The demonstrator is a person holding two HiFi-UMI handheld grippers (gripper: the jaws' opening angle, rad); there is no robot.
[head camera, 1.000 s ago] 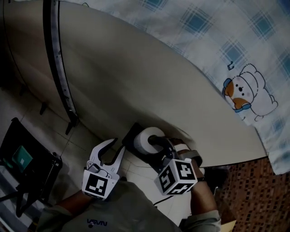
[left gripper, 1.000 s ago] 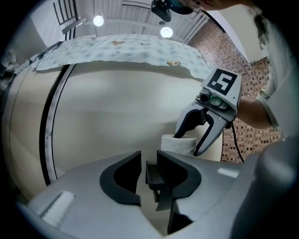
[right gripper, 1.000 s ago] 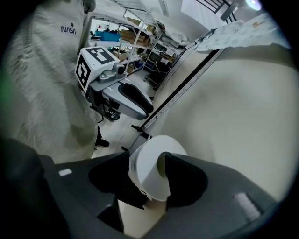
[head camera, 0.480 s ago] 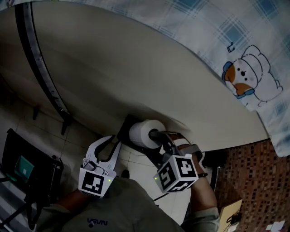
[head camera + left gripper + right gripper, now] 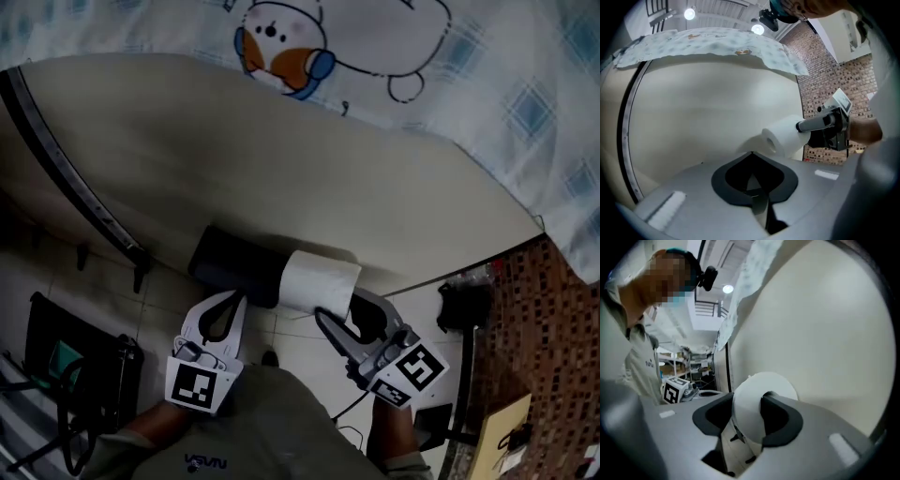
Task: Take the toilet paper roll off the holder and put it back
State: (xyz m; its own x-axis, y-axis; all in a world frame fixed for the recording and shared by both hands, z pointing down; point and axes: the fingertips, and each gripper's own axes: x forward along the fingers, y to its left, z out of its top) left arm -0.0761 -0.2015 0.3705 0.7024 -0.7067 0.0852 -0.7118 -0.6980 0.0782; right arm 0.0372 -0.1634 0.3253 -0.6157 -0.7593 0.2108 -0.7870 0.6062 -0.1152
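Your left gripper has closed on nothing since a second ago, and your right gripper has swung round to the roll's outer end. Its jaws clamp the toilet paper roll, a plump white cylinder with an open core. Just beyond the jaws, the roll lies against the dark holder. You seem mid-removal: next, draw it straight clear.

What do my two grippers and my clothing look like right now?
The left gripper and the right gripper share one build: pale, curved jaws with dark inner pads on a grey body. Each carries a white cube printed with black square markers. The person wears a greyish top with small lettering on it.
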